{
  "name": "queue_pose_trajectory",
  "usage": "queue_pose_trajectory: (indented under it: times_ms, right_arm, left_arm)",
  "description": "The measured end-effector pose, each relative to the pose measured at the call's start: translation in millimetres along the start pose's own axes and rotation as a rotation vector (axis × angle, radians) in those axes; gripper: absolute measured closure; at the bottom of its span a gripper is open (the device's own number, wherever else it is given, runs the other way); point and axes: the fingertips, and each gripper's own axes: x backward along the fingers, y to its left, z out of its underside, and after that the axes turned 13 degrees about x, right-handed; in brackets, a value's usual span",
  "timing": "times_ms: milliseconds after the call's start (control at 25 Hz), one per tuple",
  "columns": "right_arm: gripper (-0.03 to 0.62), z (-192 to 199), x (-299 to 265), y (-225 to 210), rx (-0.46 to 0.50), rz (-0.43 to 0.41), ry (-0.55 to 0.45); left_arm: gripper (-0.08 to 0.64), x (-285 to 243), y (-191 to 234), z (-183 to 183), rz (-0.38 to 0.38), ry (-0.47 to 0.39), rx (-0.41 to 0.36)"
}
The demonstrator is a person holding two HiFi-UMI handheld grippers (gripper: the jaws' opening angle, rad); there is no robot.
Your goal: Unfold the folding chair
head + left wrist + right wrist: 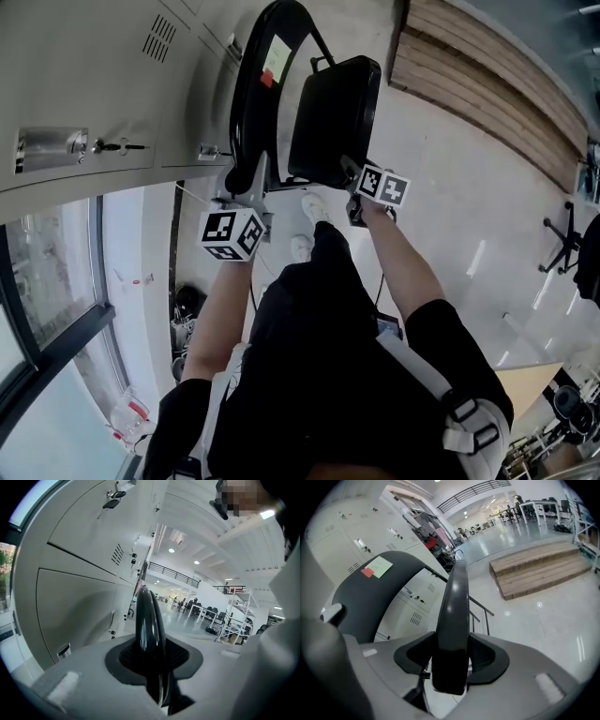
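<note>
A black folding chair stands against the lockers, its curved backrest (267,56) uppermost with a green and red sticker (377,567) on it. The padded seat (333,108) hangs tilted, swung partly away from the back. My left gripper (255,183) is shut on the chair's glossy black frame tube (149,630), which runs up between the jaws of that left gripper (152,663). My right gripper (352,173) grips the seat's lower edge (454,616); the edge fills the gap between both pads of that right gripper (451,660).
Grey lockers (84,84) with keys in their locks line the left side. Wooden steps (487,84) lie beyond the chair on the right. A window (47,309) is at the near left, an office chair (562,234) far right. The person's shoes (314,211) stand just behind the chair.
</note>
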Motion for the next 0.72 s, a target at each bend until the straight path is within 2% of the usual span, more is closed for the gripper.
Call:
queue_pose_trajectory:
  times_ms: [120,320,480,720]
  right_arm:
    - [0.373,11,2,-32,-0.069,-0.022,0.000]
    - [0.368,27,10,-77,-0.113,-0.073,0.020]
    - [0.368,30,13,-94,-0.127,-0.091,-0.017]
    - [0.364,37,13,-115,-0.144,-0.093,-0.018]
  left_arm:
    - [0.463,-2,12,7,-0.026,0.020,0.014]
    - [0.460,-4,12,19,-0.034,0.029,0.021]
    - [0.460,-9,2,24,-0.026,0.009,0.008]
    - [0.462,-15,-14,31,-0.015,-0.018,-0.020]
